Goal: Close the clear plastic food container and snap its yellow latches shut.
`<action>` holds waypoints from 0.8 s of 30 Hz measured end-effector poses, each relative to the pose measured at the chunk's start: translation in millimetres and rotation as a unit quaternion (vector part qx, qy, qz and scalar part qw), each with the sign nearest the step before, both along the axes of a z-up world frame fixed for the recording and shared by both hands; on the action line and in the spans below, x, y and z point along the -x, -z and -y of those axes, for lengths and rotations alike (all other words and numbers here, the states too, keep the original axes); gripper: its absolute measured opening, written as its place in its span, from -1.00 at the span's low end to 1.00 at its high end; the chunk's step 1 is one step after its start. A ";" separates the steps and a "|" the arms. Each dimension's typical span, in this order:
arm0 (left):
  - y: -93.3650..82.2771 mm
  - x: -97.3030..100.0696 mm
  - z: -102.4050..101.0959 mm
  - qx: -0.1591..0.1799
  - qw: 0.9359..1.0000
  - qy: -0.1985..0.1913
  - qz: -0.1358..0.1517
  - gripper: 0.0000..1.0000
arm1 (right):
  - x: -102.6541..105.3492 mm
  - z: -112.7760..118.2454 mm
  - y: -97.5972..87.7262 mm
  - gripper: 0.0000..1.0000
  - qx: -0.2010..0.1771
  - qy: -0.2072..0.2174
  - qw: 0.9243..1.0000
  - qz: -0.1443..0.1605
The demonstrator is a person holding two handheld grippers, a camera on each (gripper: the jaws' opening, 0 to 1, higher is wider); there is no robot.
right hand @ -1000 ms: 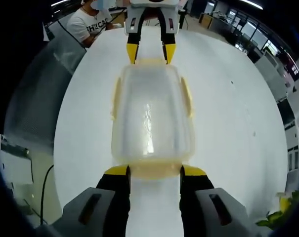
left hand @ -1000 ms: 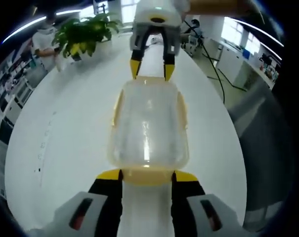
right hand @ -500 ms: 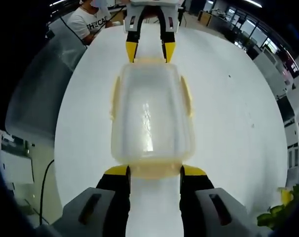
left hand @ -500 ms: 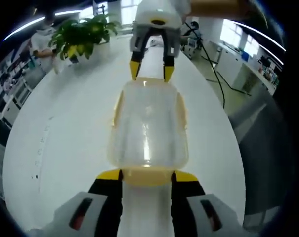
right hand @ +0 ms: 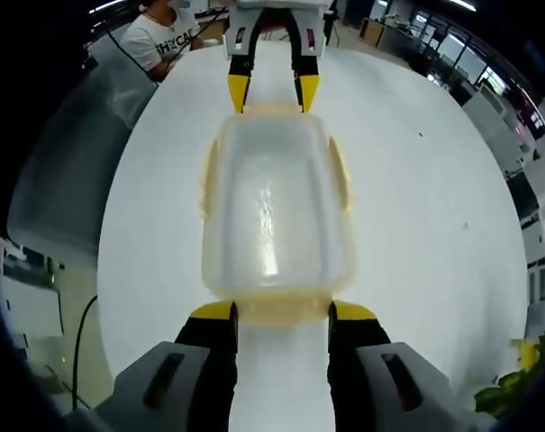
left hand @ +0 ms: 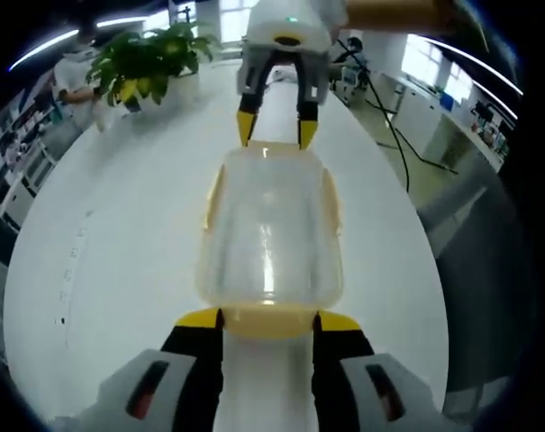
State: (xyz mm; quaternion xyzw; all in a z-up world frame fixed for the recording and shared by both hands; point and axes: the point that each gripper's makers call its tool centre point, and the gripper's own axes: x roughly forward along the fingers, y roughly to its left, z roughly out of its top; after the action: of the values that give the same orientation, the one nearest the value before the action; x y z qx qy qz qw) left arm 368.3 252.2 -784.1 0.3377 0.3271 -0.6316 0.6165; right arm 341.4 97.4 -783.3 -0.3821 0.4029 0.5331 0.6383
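The clear plastic food container [left hand: 270, 234] lies lid-on along the white table [left hand: 119, 234], with pale yellow latches [left hand: 214, 193] on its long sides. My left gripper [left hand: 268, 320] is shut on the near yellow end latch [left hand: 267, 317], which fills the gap between its yellow-tipped fingers [left hand: 198, 318]. My right gripper [left hand: 274, 126] grips the far end. In the right gripper view the same container [right hand: 274, 207] runs from my right gripper [right hand: 278, 313], shut on its end latch [right hand: 278, 309], up to my left gripper [right hand: 273, 93]. Side latches [right hand: 341, 175] lie against the walls.
A potted plant [left hand: 146, 67] and a person [left hand: 74, 81] stand at the table's far left end. Cables [left hand: 389, 117] hang off the right edge. A person in a white shirt [right hand: 164, 40] sits beyond the table [right hand: 416, 225]; a plant [right hand: 511, 387] shows at lower right.
The background has slid slightly in both views while the container stays fixed between the two grippers. Jaws and latches look unchanged.
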 end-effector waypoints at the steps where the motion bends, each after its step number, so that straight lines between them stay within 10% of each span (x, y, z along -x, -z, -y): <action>1: -0.5 -0.3 0.0 0.001 1.000 -0.001 -0.001 -0.34 | -0.3 -0.1 0.1 -0.29 -0.001 0.000 1.000 0.001; 24: 5.1 0.4 0.3 -0.035 0.999 0.011 0.002 -0.32 | 3.0 -1.2 6.1 -0.26 0.034 -0.014 0.999 -0.012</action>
State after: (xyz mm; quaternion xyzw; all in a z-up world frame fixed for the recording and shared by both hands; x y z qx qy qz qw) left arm 367.9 251.9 -789.2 0.3639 0.3444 -0.6256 0.5979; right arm 338.4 98.6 -789.3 -0.4025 0.4228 0.5323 0.6132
